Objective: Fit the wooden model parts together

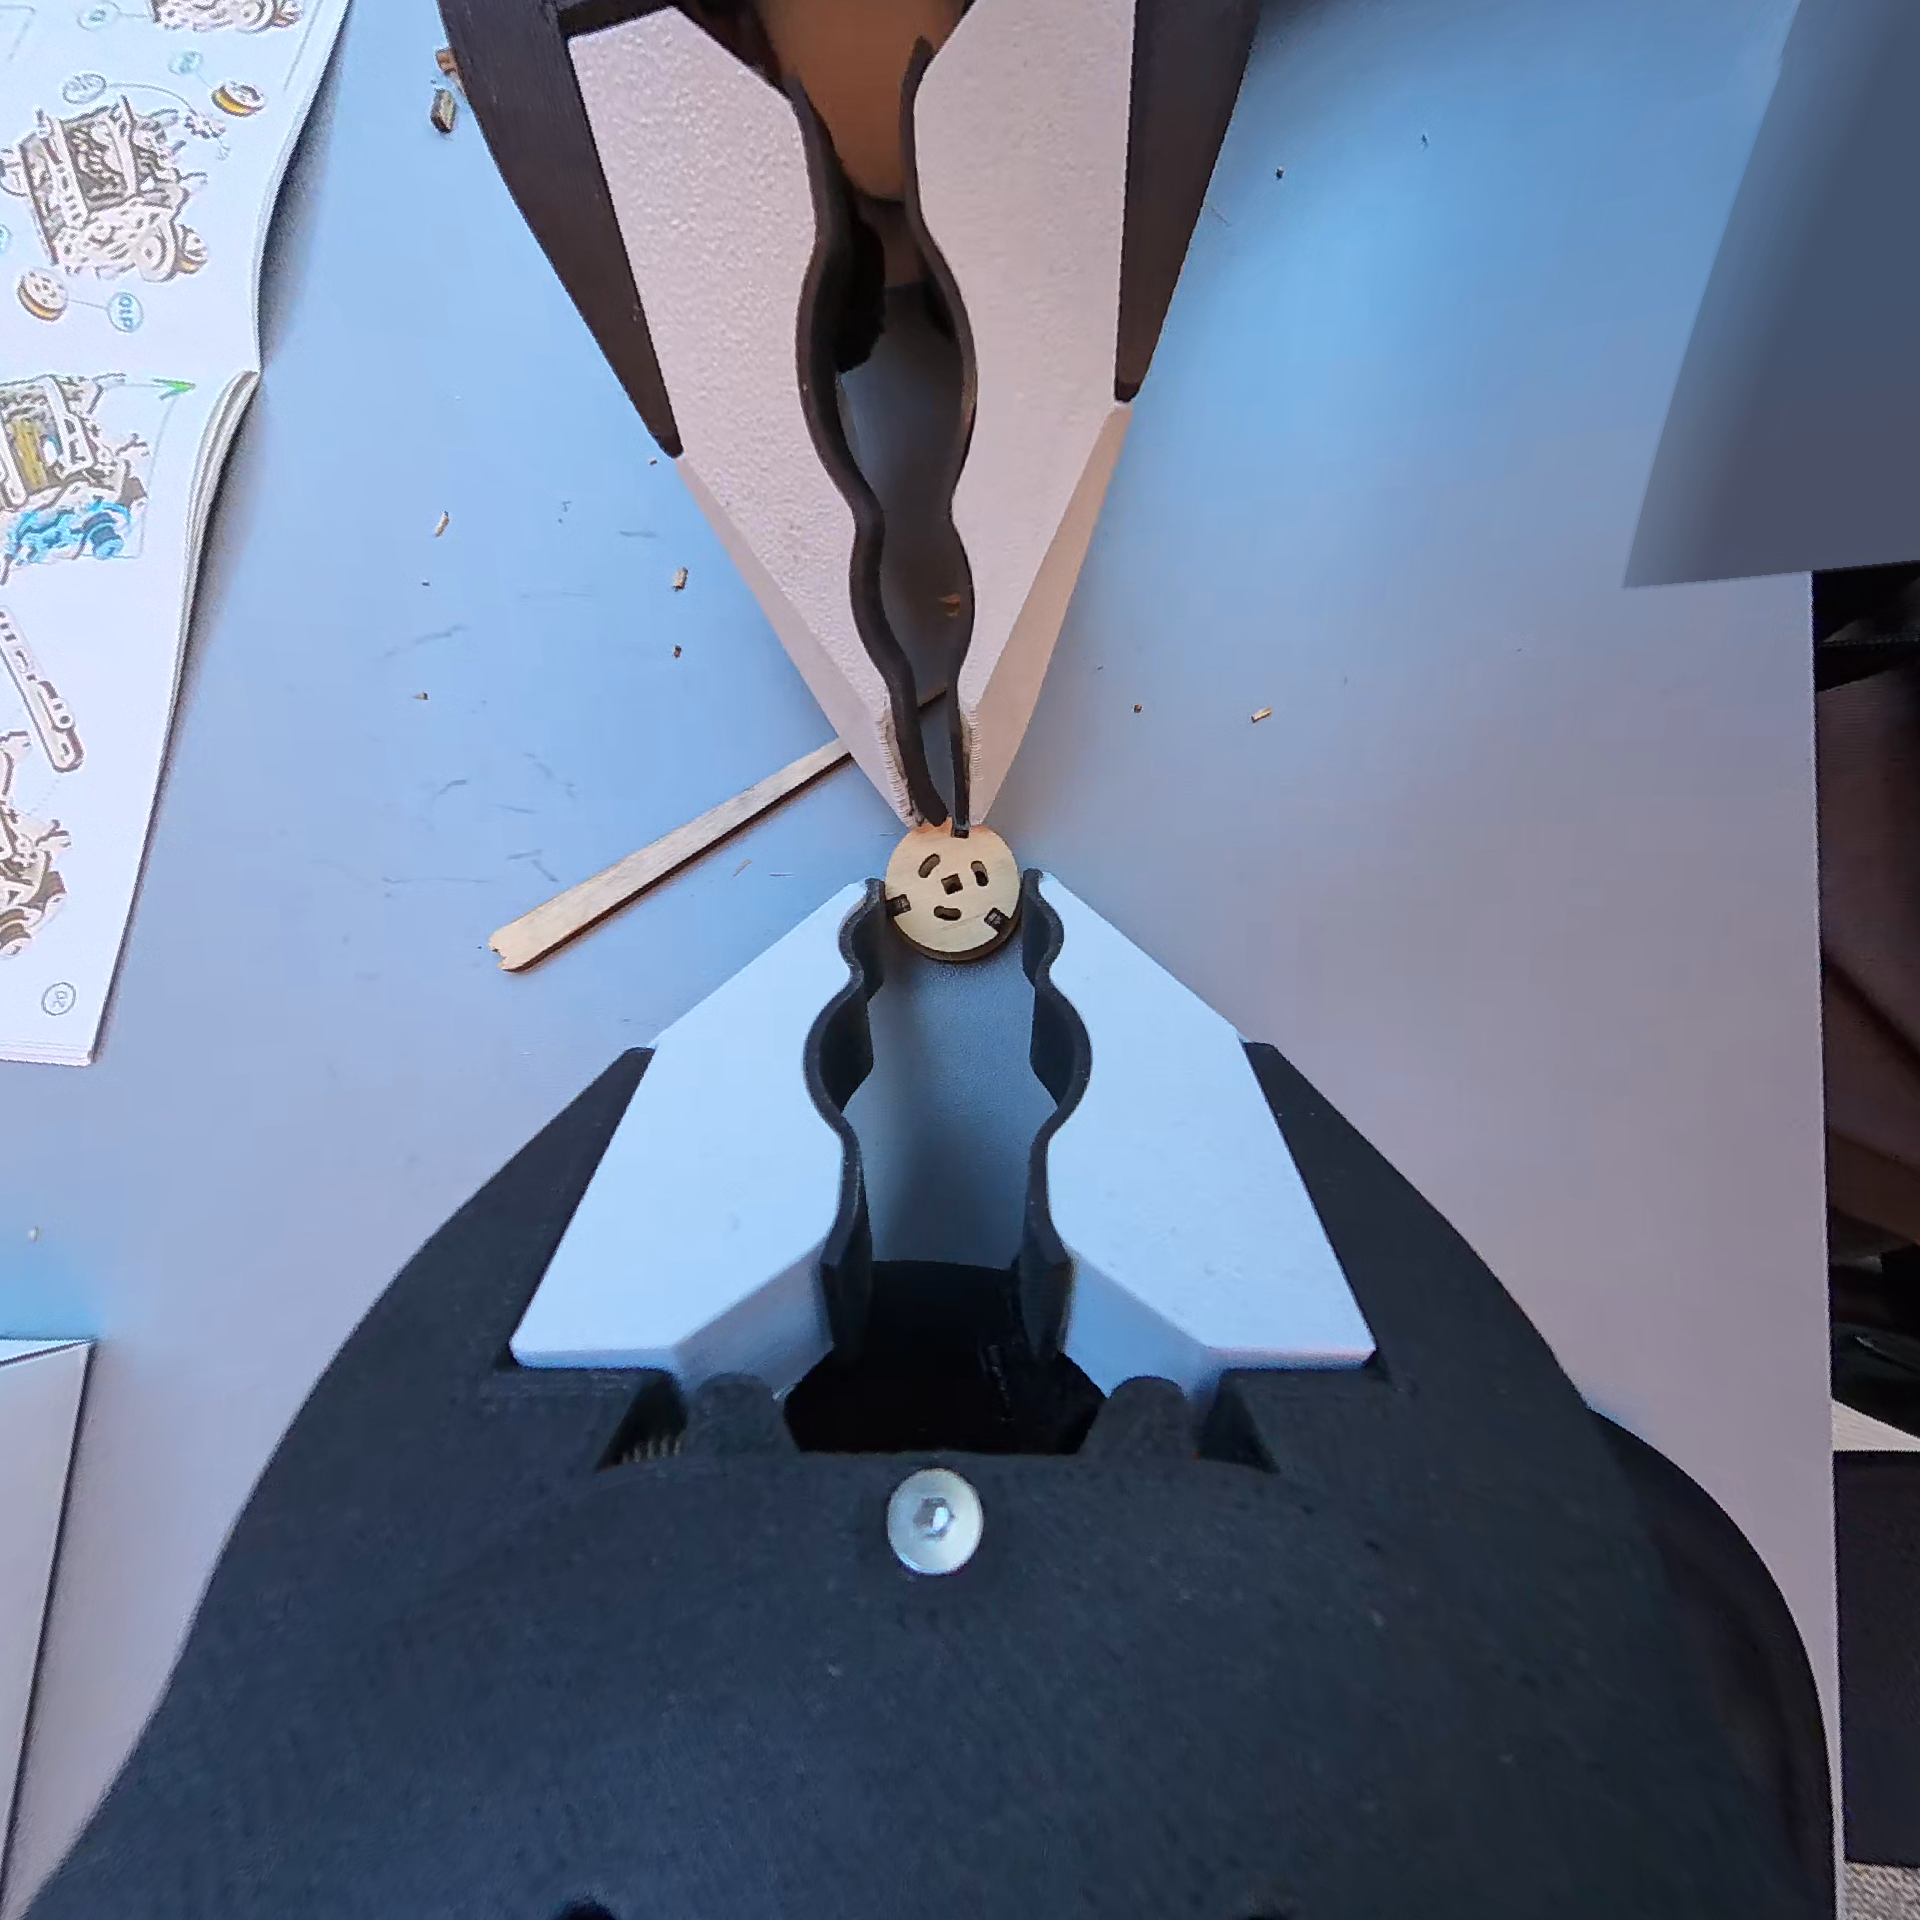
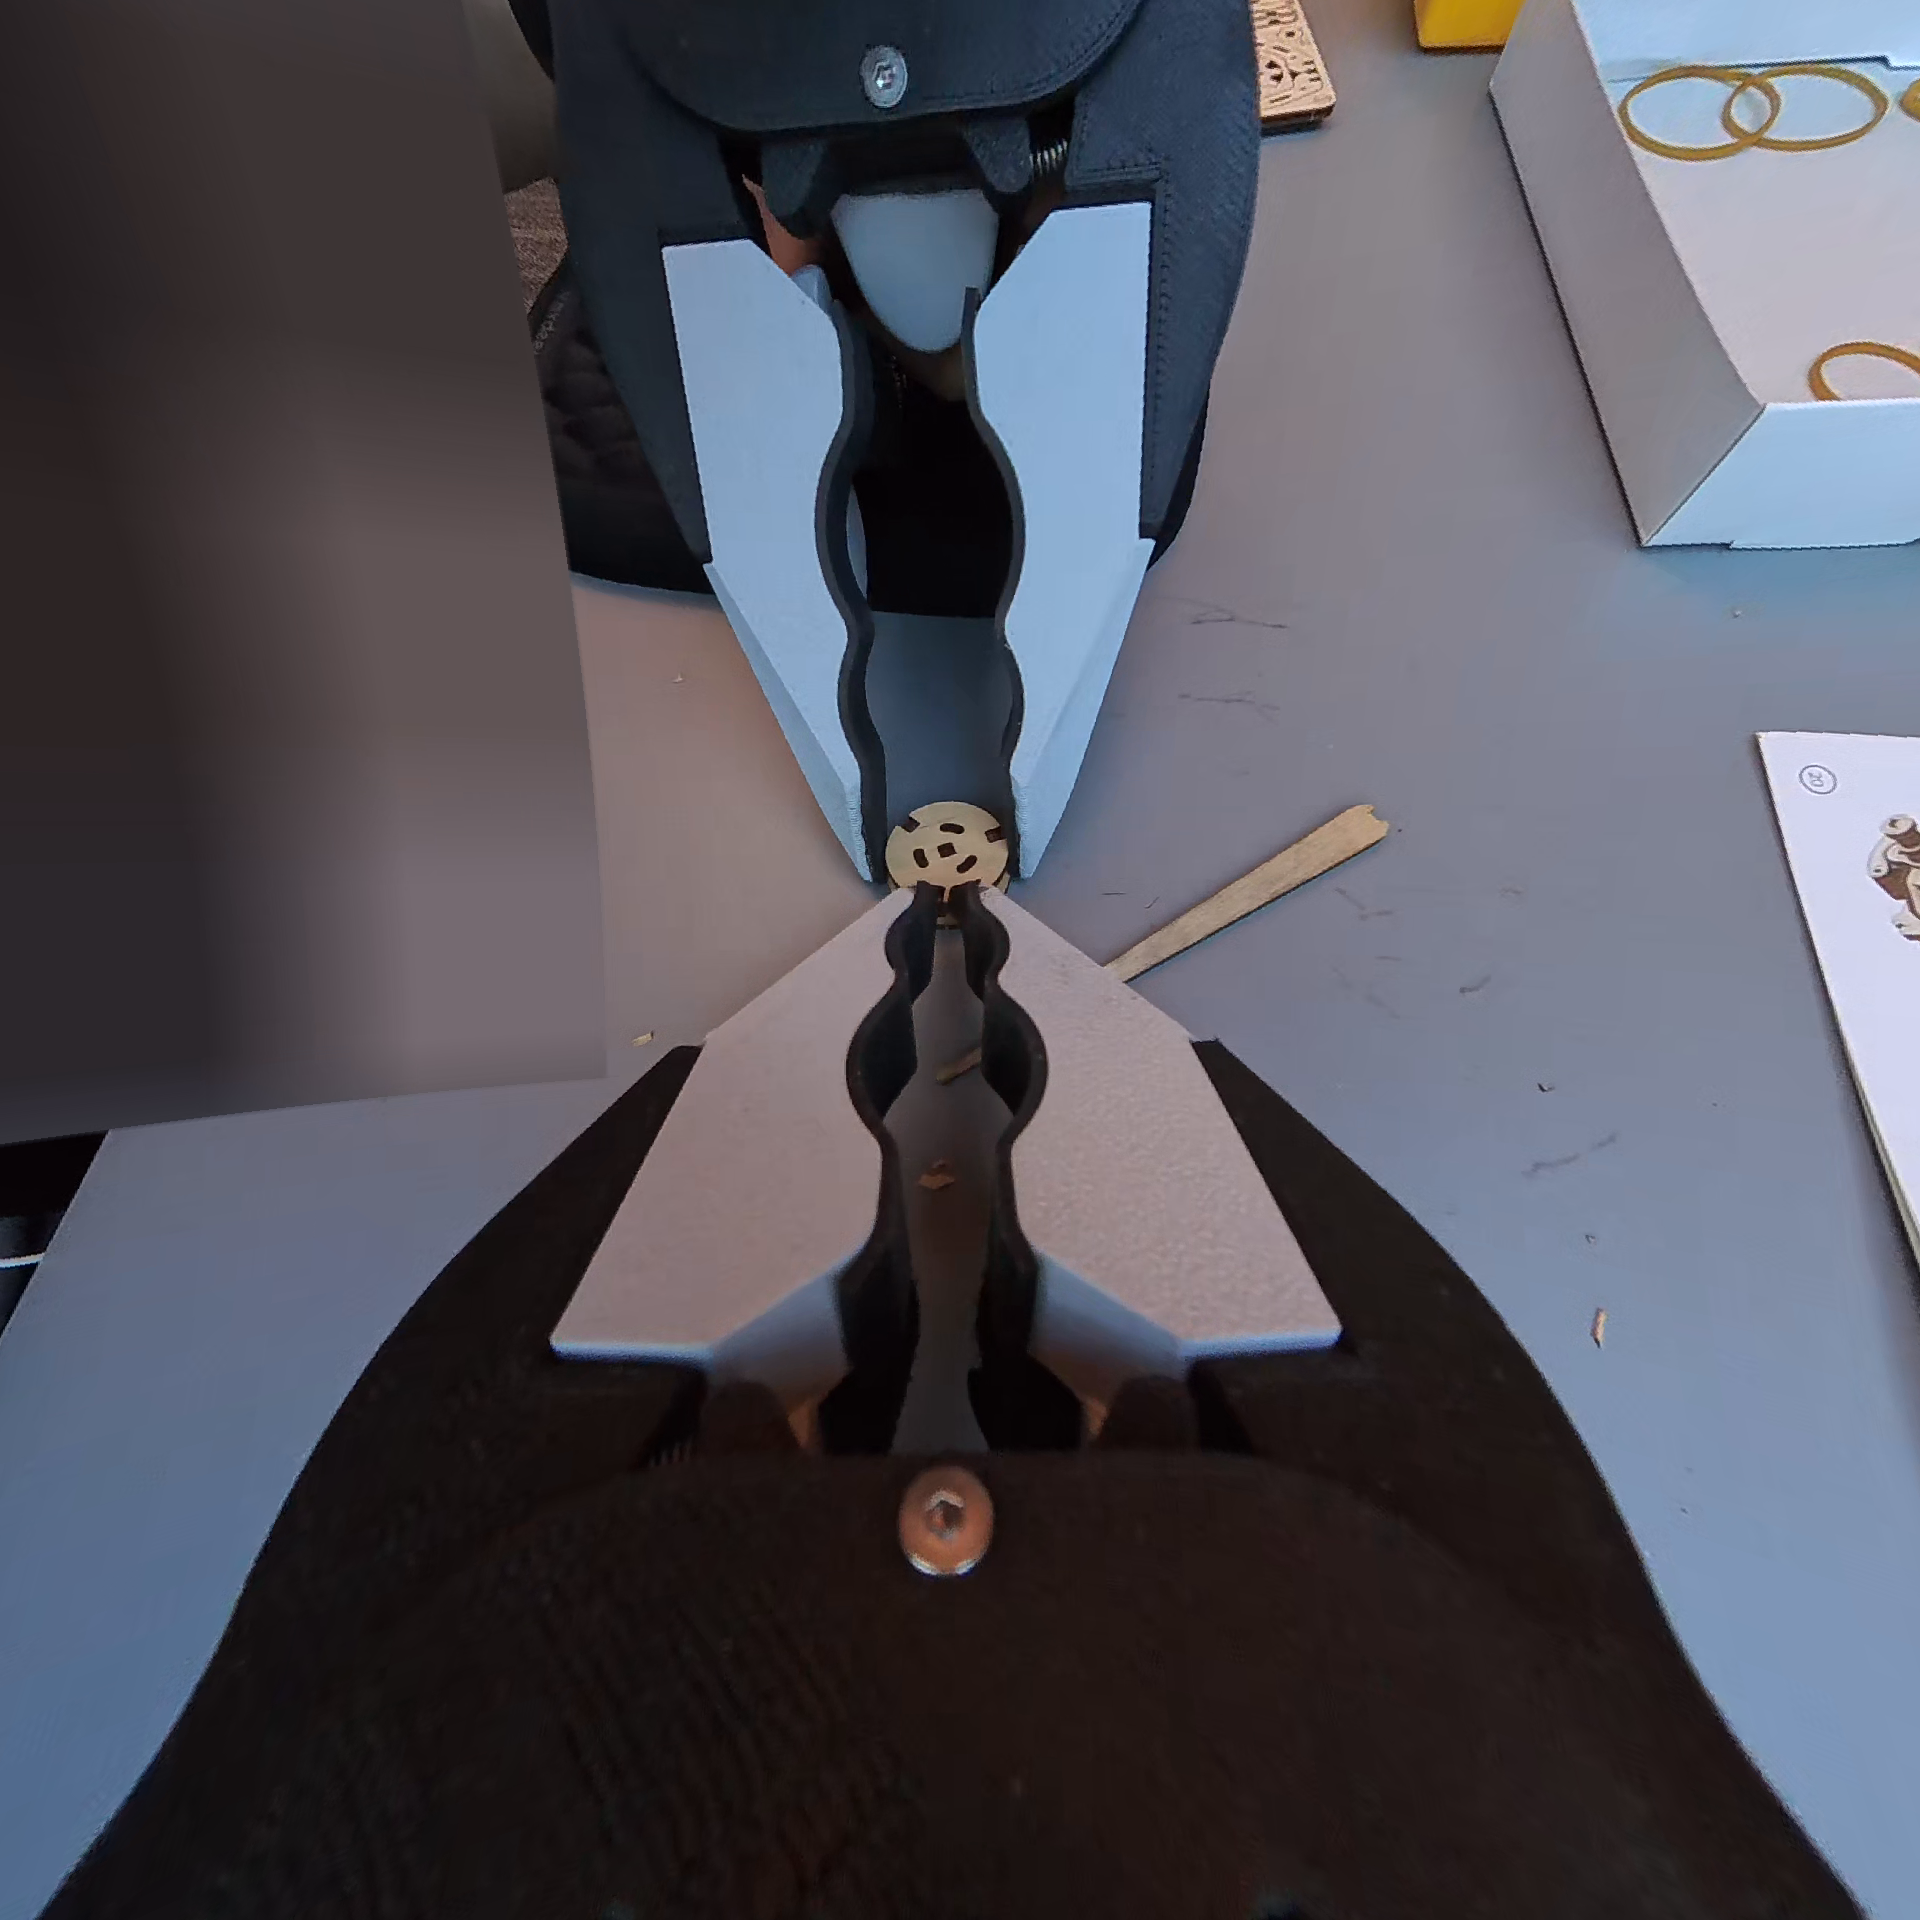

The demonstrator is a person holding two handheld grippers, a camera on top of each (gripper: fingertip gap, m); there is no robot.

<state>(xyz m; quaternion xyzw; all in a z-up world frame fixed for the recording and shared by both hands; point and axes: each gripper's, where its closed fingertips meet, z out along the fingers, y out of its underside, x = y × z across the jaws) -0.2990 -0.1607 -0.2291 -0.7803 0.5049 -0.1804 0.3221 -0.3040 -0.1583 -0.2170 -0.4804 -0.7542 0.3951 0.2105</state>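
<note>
Over the grey table (image 1: pixel 1351 935) the two hand-held grippers meet tip to tip. The left gripper (image 1: pixel 951 894) clasps a small round wooden disc (image 1: pixel 951 896) by its edges, between its fingertips. The right gripper (image 2: pixel 943 902), opposite, is pinched nearly closed on a tiny piece at the disc's rim; what that piece is, I cannot tell. A flat wooden stick (image 1: pixel 665 862) lies on the table just beyond the tips. An instruction booklet (image 1: pixel 104 416) sits far left, and a white box (image 2: pixel 1704 343) with rubber bands (image 2: pixel 1745 109) stands apart.
</note>
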